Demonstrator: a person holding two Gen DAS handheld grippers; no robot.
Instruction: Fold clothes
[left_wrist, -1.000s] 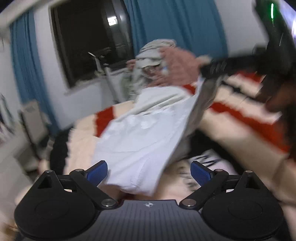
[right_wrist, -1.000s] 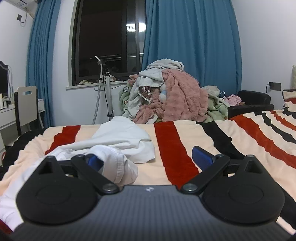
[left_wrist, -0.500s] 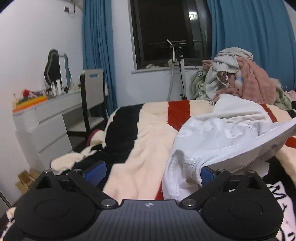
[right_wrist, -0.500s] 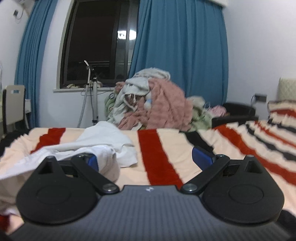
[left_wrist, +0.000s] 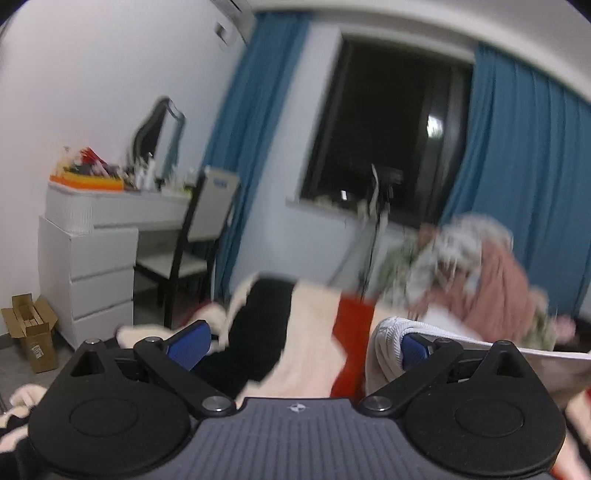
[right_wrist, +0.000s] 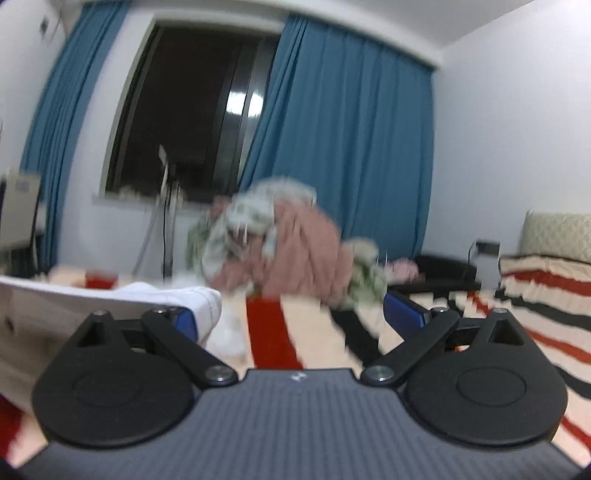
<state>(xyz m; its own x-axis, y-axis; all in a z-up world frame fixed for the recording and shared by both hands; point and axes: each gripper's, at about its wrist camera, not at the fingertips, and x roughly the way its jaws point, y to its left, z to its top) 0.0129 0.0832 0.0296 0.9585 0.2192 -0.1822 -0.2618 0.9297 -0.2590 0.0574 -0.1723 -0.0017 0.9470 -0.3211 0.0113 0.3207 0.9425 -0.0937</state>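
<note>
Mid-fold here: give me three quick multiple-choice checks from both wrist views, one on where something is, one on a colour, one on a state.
1. Where does the white garment sit at the left gripper?
A. Draped over its right finger
B. Draped over its left finger
C. Nowhere near the gripper

2. What colour are the curtains?
A. Grey
B. Blue
C. Yellow

3. How do the right gripper's jaws stand?
A. Shut tight
B. Shut on a pillow
C. Wide apart

Answers: 1 A, the ribbed white edge wraps the right blue pad. 2 B, blue drapes flank the dark window. 3 C, striped blanket shows between the pads.
</note>
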